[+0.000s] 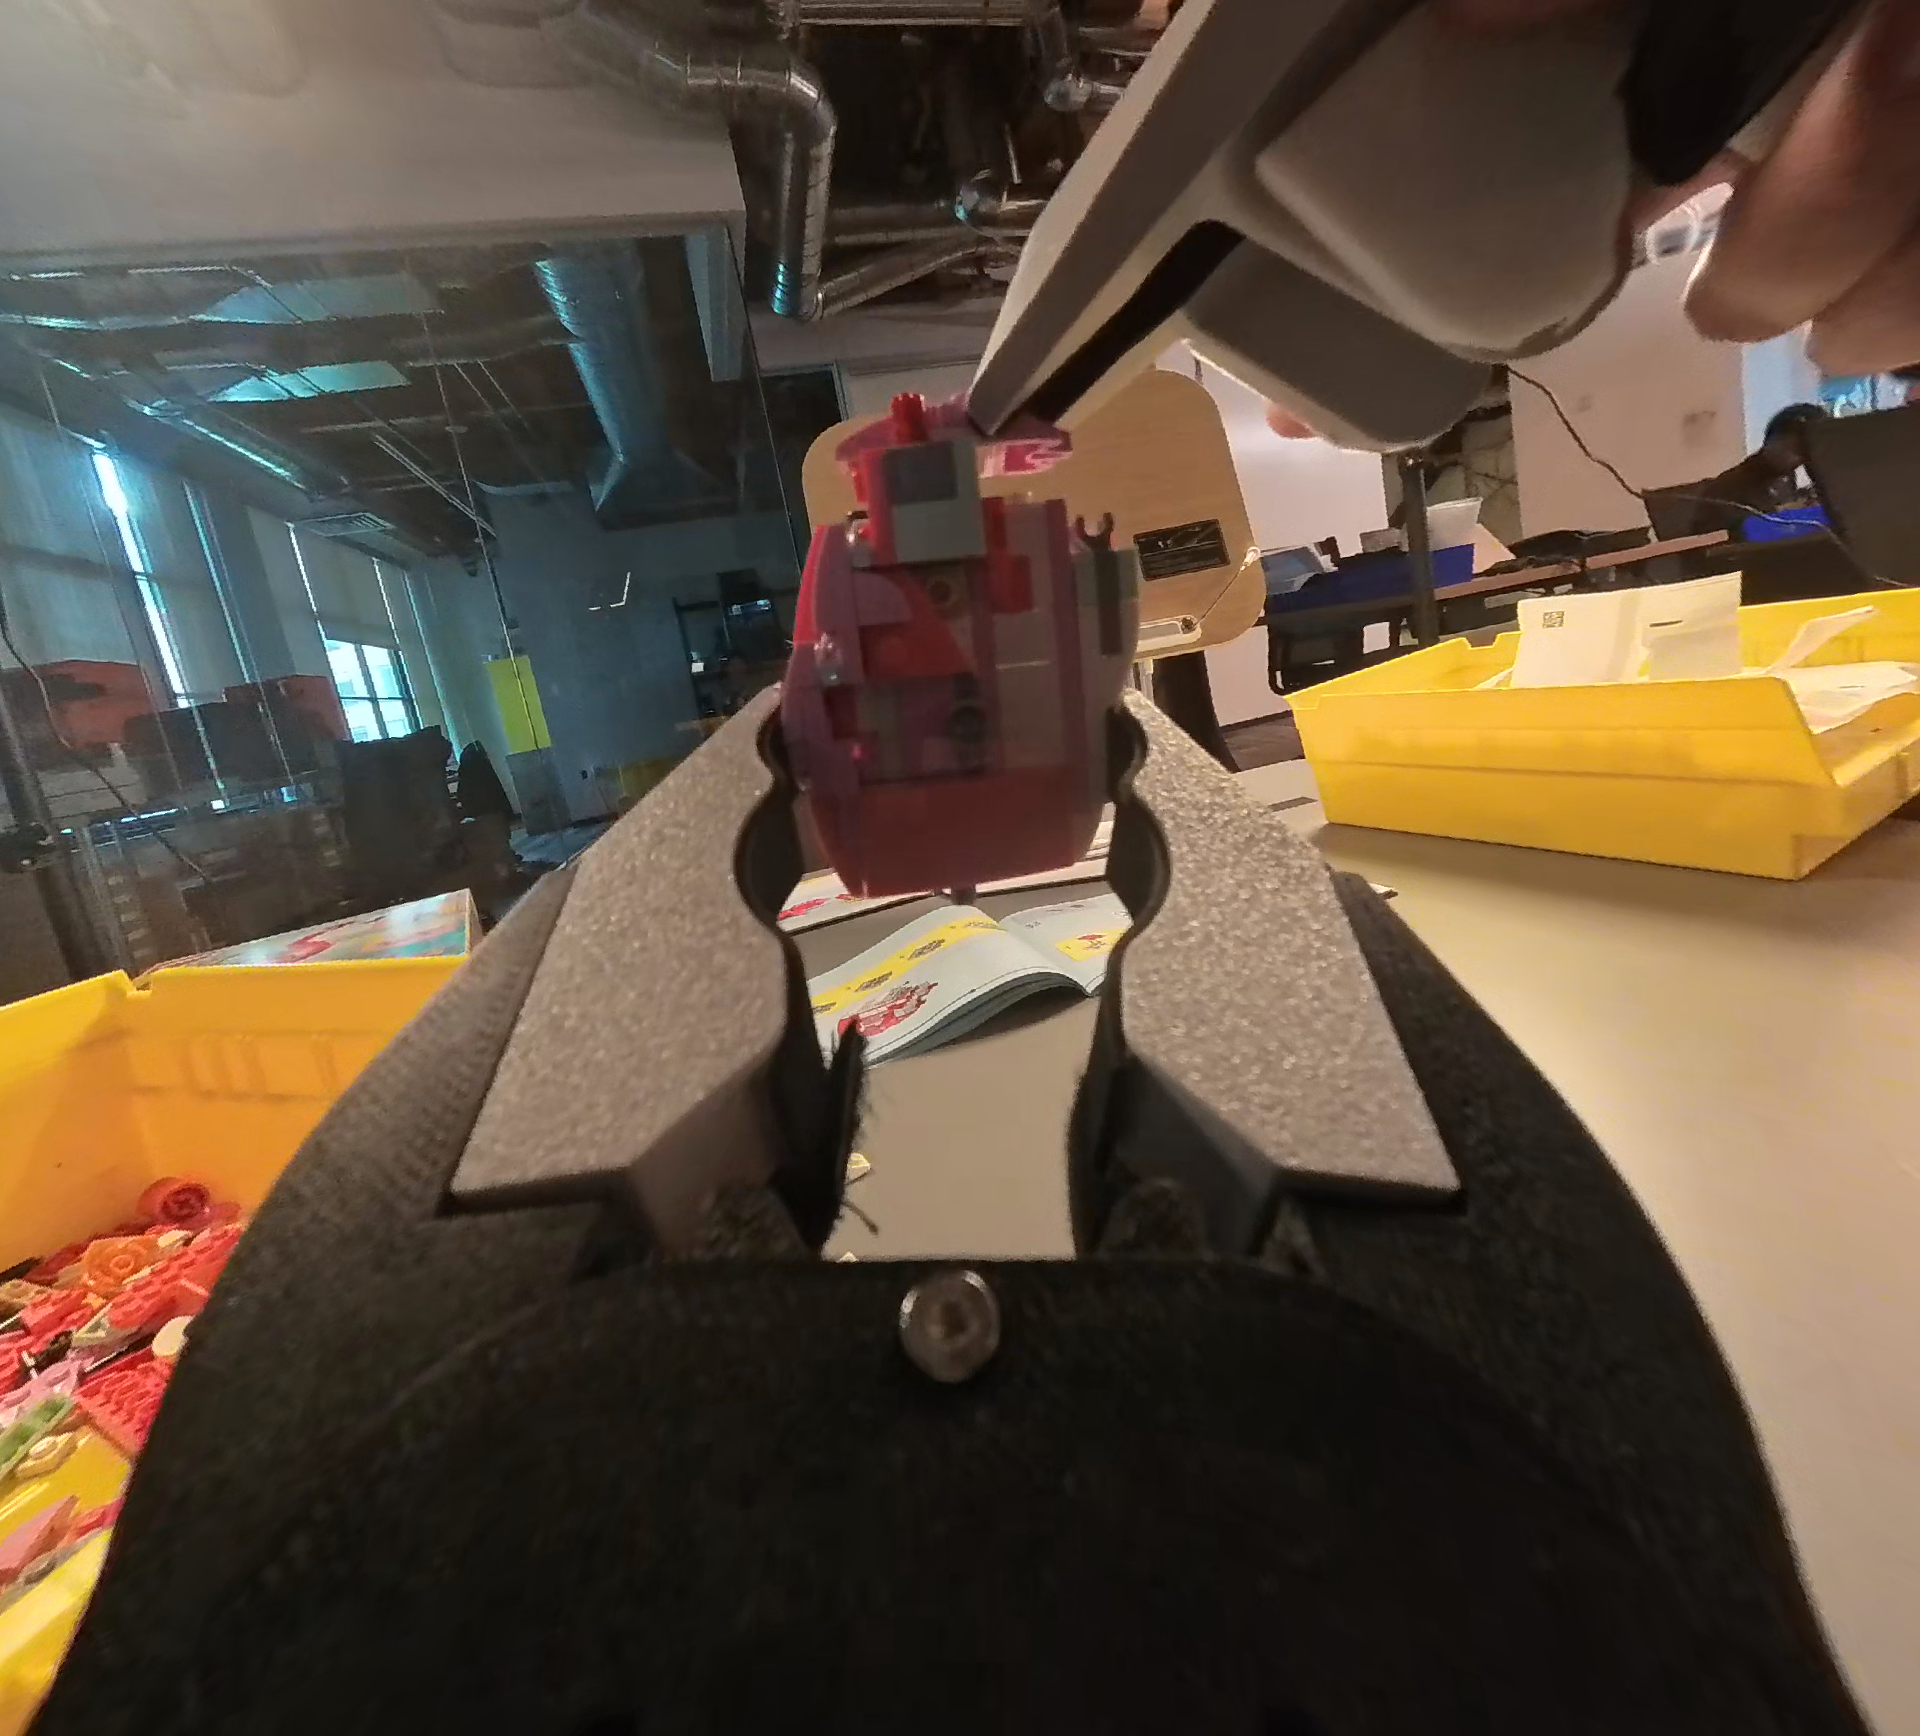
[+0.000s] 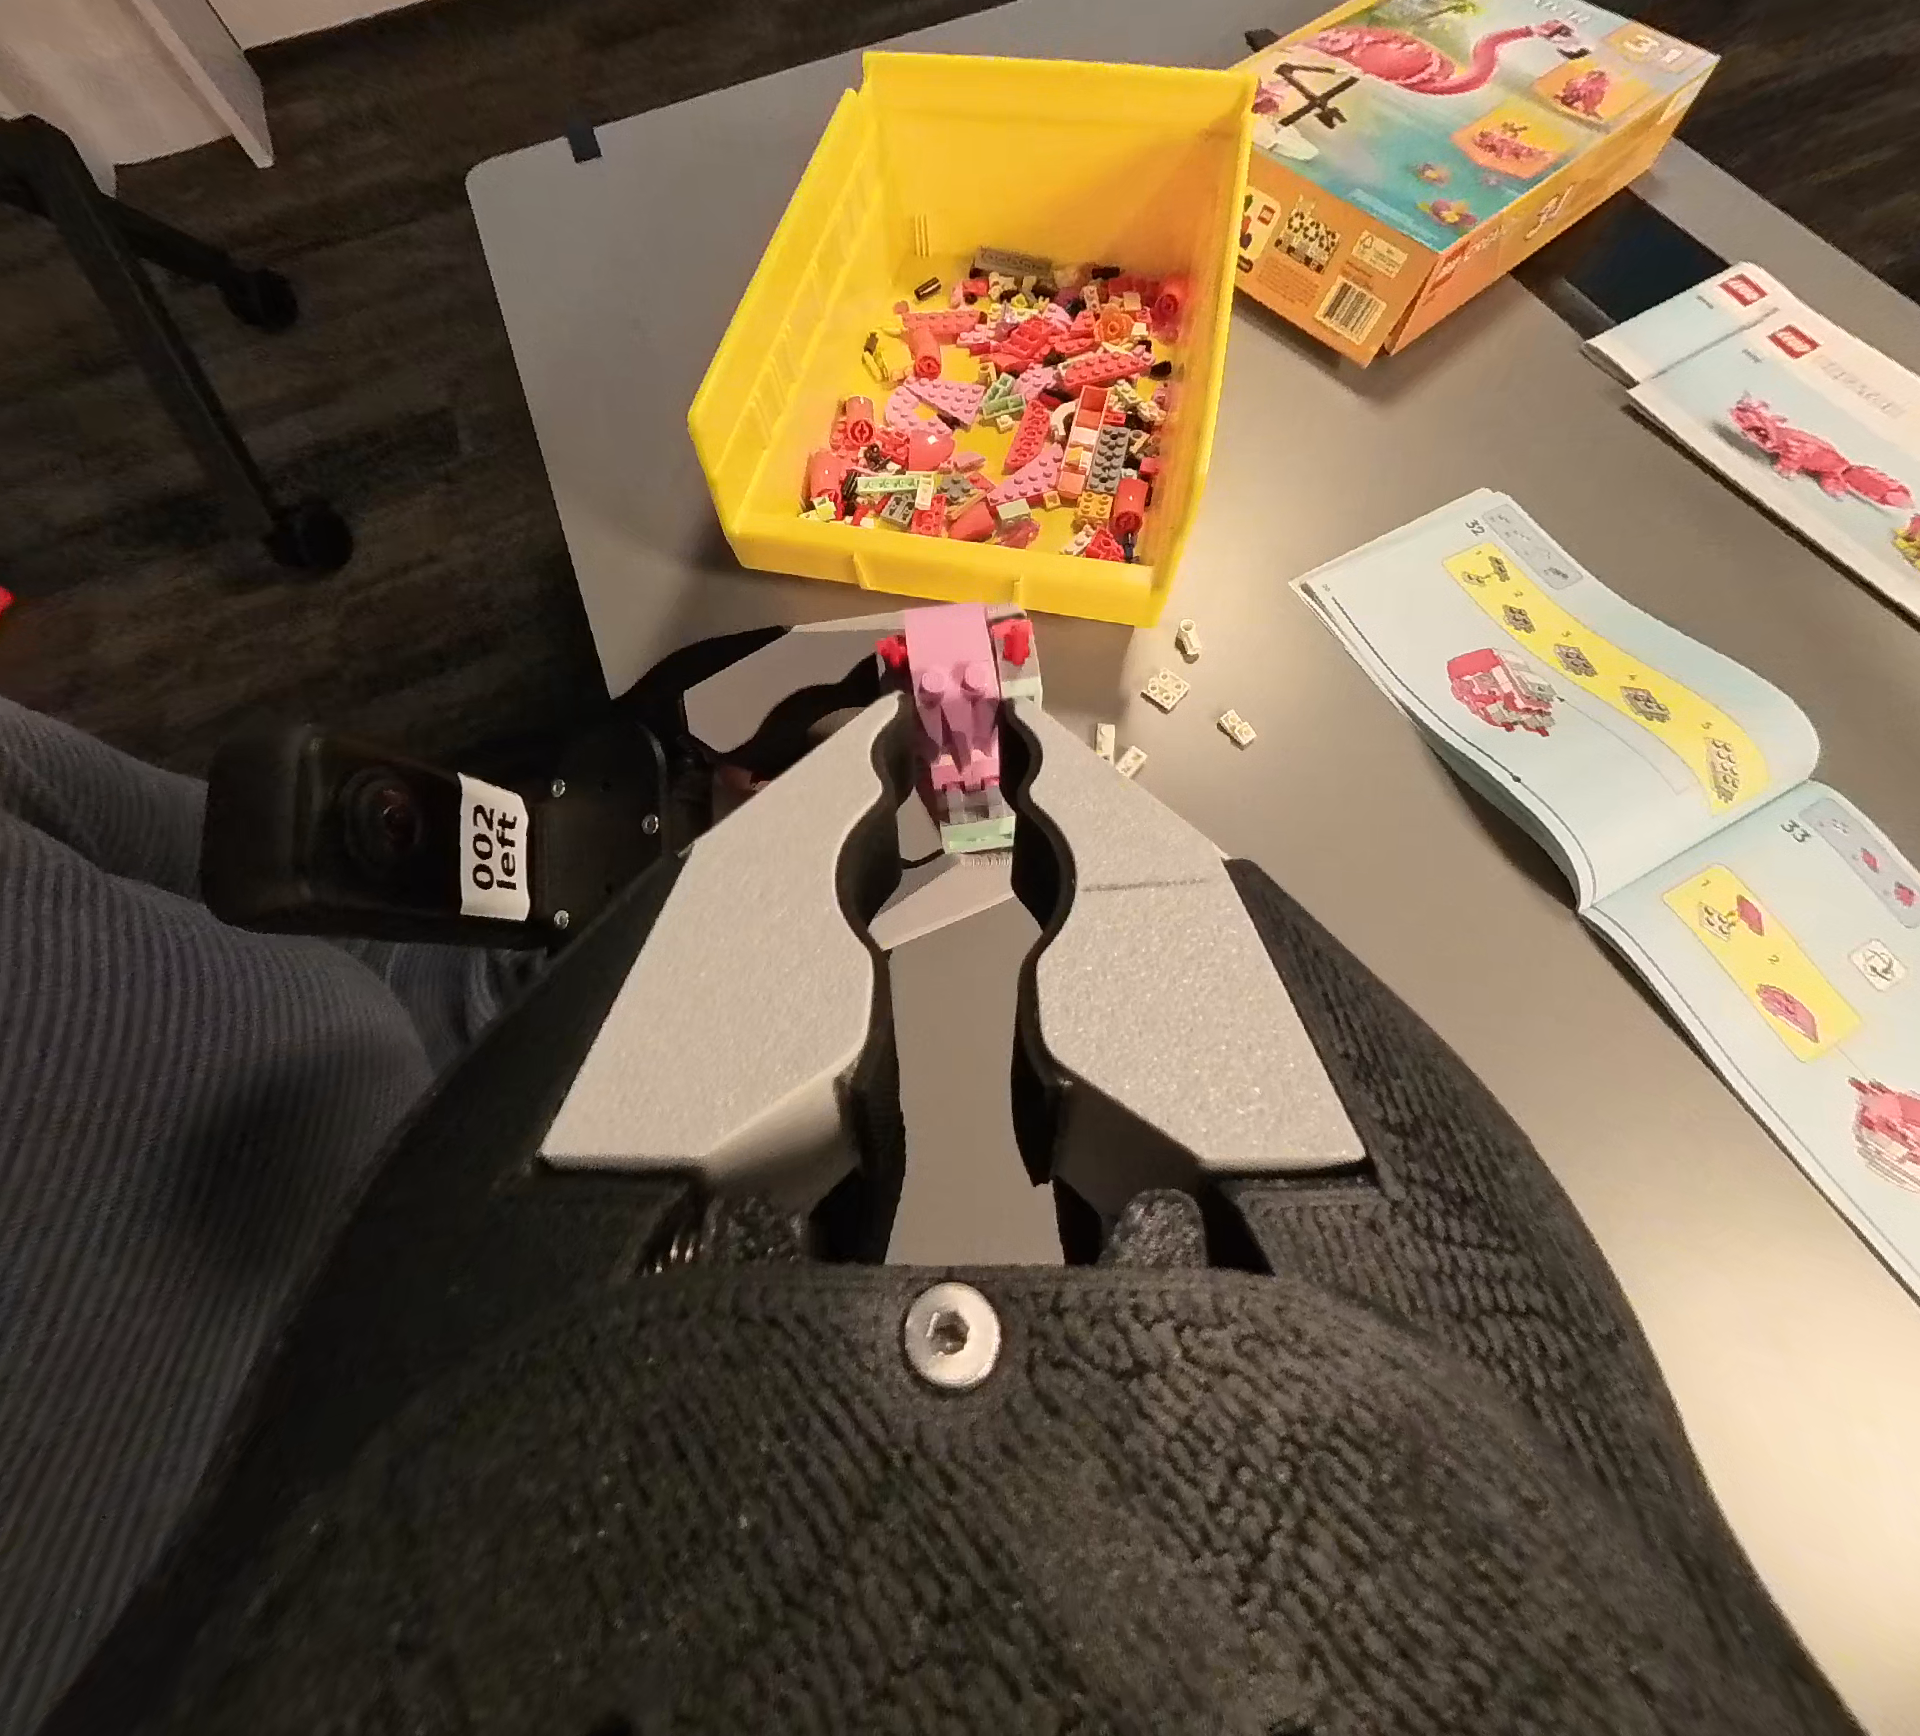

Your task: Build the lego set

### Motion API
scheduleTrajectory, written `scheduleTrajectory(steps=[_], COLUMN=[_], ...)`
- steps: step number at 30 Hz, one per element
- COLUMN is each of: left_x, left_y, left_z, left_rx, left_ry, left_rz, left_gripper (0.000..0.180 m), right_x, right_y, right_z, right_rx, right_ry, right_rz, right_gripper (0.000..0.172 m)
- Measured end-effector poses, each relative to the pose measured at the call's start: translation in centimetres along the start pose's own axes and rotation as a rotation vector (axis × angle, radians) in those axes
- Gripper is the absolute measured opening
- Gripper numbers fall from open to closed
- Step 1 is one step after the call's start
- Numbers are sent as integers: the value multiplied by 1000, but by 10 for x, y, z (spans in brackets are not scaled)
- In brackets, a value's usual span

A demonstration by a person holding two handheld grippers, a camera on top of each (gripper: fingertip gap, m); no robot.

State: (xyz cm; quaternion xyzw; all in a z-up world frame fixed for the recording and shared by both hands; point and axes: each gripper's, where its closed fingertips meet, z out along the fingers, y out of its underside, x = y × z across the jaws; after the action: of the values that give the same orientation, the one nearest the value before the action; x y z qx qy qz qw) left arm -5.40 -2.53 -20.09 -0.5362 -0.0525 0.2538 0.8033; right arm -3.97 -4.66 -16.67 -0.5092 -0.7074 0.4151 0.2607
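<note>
I see a rounded brick-built model (image 1: 940, 699) of dark red, magenta and grey plastic plates with small black clips, held up above the grey counter (image 1: 1558, 1011). My left tongs (image 1: 951, 751) are clamped on its lower half, one textured grey finger pressing each flank. From above, my right tongs (image 2: 954, 782) are nearly together, pinching a narrow pink-and-mint-green brick piece (image 2: 961, 751) at the model's top edge; in the left view those tongs' grey tip meets the model's top.

Just beyond, a yellow plastic bin (image 2: 790, 336) of loose pink, red and grey bricks sits on the counter, with a few small white bricks (image 2: 1169, 689) scattered beside it, an open instruction booklet (image 2: 1621, 751) to the right and a printed cardboard box (image 2: 1455, 159) behind. A second yellow bin (image 1: 1558, 751) holds white papers.
</note>
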Motion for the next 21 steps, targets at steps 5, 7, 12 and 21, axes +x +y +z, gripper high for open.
scheduleTrajectory(steps=[5, 7, 12, 21], left_x=[0, -1, 0, 0], left_y=[0, 0, 0, 3], left_z=[1, 1, 1, 2], left_rx=[0, -2, -2, -16], left_ry=[2, 1, 4, 26], left_rz=[-3, -3, -4, -45], left_gripper=[57, 57, 57, 57], right_x=[0, 1, 1, 1], right_y=[2, 3, 3, -1], right_z=[1, 2, 1, -10], right_rx=[-23, -21, -16, 71], right_ry=[14, 18, 22, 44], right_rz=[-5, -6, -4, -133], right_gripper=[15, 15, 16, 34])
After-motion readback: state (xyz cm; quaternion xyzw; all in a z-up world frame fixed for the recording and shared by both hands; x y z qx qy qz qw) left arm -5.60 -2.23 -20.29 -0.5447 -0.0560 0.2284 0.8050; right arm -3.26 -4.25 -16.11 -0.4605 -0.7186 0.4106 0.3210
